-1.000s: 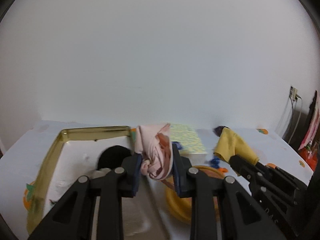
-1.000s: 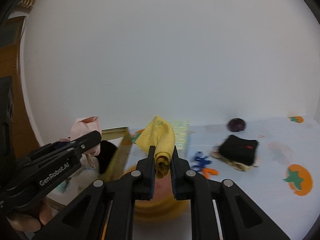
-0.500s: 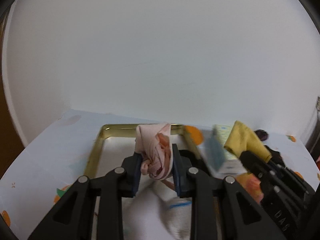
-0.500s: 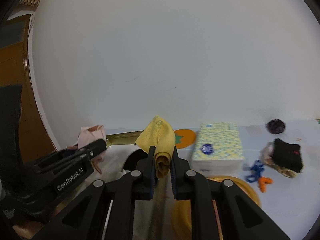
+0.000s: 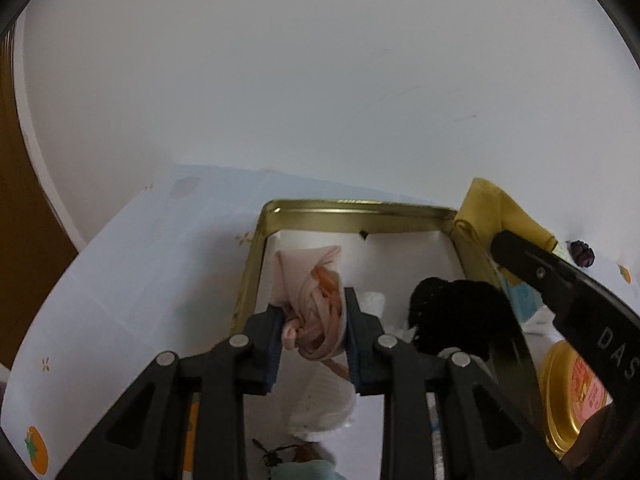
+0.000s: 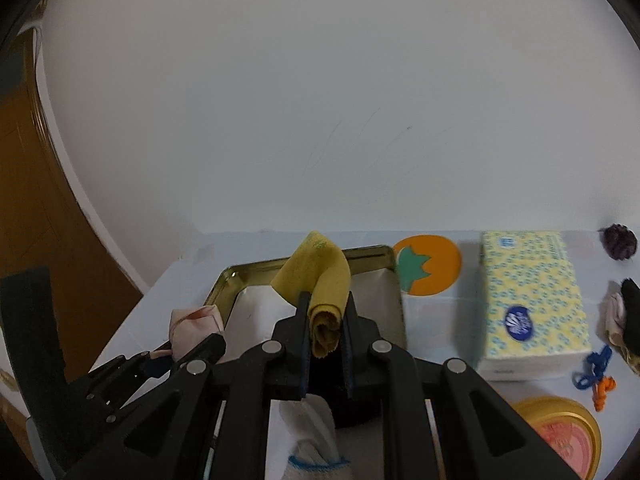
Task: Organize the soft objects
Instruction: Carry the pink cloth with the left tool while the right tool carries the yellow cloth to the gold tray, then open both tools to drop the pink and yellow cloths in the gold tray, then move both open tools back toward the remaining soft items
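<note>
Left gripper (image 5: 312, 340): jaws easing apart, knotted pink cloth bundle (image 5: 310, 304) between them (pads touching), directly above the gold-rimmed rectangular metal tray (image 5: 352, 206), long axis pointing away.

Right gripper (image 6: 326, 332): clamped on rolled yellow cloth (image 6: 320, 280), over the tray's right half.

Left hand nearer the drop.

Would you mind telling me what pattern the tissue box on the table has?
The tissue box is pale yellow with small blue rings; clearest in the right wrist view.

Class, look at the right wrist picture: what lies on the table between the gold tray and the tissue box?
In the right wrist view, only an orange fruit print on the tablecloth lies between the gold tray and the tissue box.
</note>
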`<state>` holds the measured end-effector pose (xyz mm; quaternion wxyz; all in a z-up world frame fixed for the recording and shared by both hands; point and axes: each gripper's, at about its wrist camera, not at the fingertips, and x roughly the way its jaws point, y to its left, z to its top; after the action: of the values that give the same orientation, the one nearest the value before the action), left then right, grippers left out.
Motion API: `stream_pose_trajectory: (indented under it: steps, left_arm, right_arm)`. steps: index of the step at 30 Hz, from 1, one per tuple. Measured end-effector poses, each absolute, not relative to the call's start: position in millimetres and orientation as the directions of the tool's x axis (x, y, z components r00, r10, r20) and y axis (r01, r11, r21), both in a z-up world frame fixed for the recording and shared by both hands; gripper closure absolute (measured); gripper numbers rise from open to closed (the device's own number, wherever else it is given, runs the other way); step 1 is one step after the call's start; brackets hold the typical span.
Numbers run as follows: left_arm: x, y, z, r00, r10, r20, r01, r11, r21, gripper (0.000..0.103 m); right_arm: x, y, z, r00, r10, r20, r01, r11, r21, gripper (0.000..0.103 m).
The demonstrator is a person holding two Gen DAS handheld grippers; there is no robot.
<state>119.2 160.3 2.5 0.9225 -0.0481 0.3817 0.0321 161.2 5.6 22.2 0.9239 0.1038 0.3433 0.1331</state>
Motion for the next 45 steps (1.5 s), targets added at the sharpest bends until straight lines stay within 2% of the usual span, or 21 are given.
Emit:
stream_pose_trajectory:
  steps: [3,5,6,7,8,9,10,11,13,17,23,27,34,45]
  left_arm:
    - [124,164,-2,0.685,0.015,-0.728,-0.107,0.991,-0.081,0.069]
    - [123,165,-2,0.678,0.013,-0.735,-0.121,0.988,-0.094,0.045]
    - [123,166,-2,0.675,0.002,-0.738,-0.129,0.985,-0.115,0.022]
    - [123,168,-2,0.673,-0.003,-0.739,-0.135,0.983,-0.126,0.008]
    - [122,169,-2,0.673,0.001,-0.74,-0.146,0.98,-0.132,0.004]
    - [120,168,-1,0.673,0.009,-0.74,-0.157,0.979,-0.13,0.001]
    - [120,169,-1,0.673,0.016,-0.739,-0.165,0.978,-0.13,0.001]
    - [119,170,-1,0.674,0.021,-0.739,-0.172,0.977,-0.129,0.001]
    - [119,171,-4,0.672,0.022,-0.74,-0.175,0.976,-0.13,0.001]
    - [119,168,-5,0.683,0.025,-0.73,-0.165,0.979,-0.12,0.001]
    - [113,157,1,0.718,0.069,-0.692,-0.157,0.986,-0.065,0.001]
    - [104,155,9,0.768,0.102,-0.633,-0.175,0.983,-0.054,0.001]
    - [93,151,13,0.816,0.106,-0.568,-0.174,0.982,-0.067,0.001]
    - [63,133,24,0.894,0.065,-0.444,-0.122,0.987,-0.102,0.001]
  right_arm:
    - [176,10,20,0.704,0.329,-0.63,-0.181,0.94,0.289,0.088]
    - [177,14,18,0.673,0.372,-0.639,-0.204,0.924,0.323,0.087]
    - [181,14,14,0.651,0.414,-0.637,-0.222,0.906,0.361,0.083]
    - [173,17,16,0.641,0.434,-0.633,-0.231,0.896,0.38,0.08]
    - [174,18,14,0.626,0.455,-0.633,-0.239,0.885,0.4,0.063]
    - [175,17,12,0.614,0.469,-0.635,-0.236,0.877,0.419,0.038]
    - [172,17,12,0.617,0.475,-0.627,-0.232,0.871,0.432,0.03]
    - [167,13,14,0.632,0.486,-0.603,-0.23,0.862,0.452,0.026]
    - [154,5,19,0.675,0.499,-0.543,-0.236,0.844,0.482,0.026]
    - [132,-7,28,0.736,0.479,-0.479,-0.227,0.841,0.491,0.026]
    - [92,-32,26,0.847,0.344,-0.405,-0.157,0.89,0.427,0.026]
    - [63,-49,19,0.918,0.212,-0.335,-0.084,0.93,0.359,0.026]
    - [53,-66,21,0.94,0.14,-0.31,-0.035,0.946,0.322,0.025]
    - [32,-65,28,0.971,0.026,-0.239,0.017,0.984,0.178,0.025]
